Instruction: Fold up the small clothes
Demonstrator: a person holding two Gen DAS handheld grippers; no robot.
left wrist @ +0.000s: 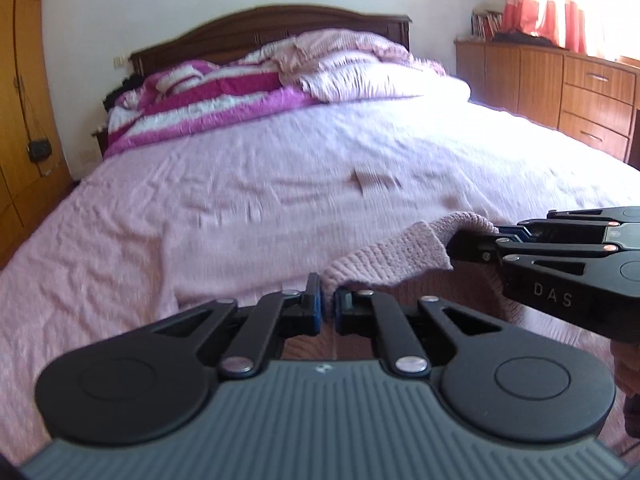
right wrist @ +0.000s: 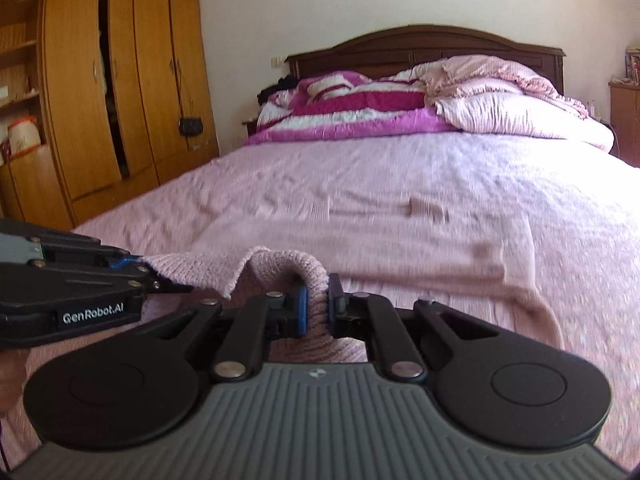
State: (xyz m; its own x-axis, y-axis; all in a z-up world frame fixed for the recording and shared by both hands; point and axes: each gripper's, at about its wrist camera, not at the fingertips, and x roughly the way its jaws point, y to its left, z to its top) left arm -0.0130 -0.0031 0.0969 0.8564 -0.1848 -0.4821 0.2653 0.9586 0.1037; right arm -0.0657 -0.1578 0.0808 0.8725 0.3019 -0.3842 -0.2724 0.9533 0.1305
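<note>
Nearest the lens in the left wrist view, the left gripper (left wrist: 328, 304) is pinched tight on one edge of a pink knitted garment (left wrist: 384, 256), low in the centre of the frame. The right gripper (right wrist: 316, 300) in its own view is clamped just as firmly on a bunched fold of the same knit, its blue pads pressing the fabric from both sides. Each claw also shows in the other's picture, coming in from the side at the frame's edge, so the two hold the piece close together and the cloth sags between them above the bed (left wrist: 200, 208).

As a judgement, folding has barely started: the garment is gripped along one edge and off the cover, not yet laid flat or doubled over; spreading, folding and setting down are left.

Further off, the pink bedcover is wrinkled but bare in the middle. At the top of the frame lie a striped magenta quilt (left wrist: 208, 100) and pale pillows (left wrist: 360, 68) against a dark headboard (right wrist: 424, 48). A wooden wardrobe (right wrist: 120, 80) fills the right view's left side; none of these blocks the work.
</note>
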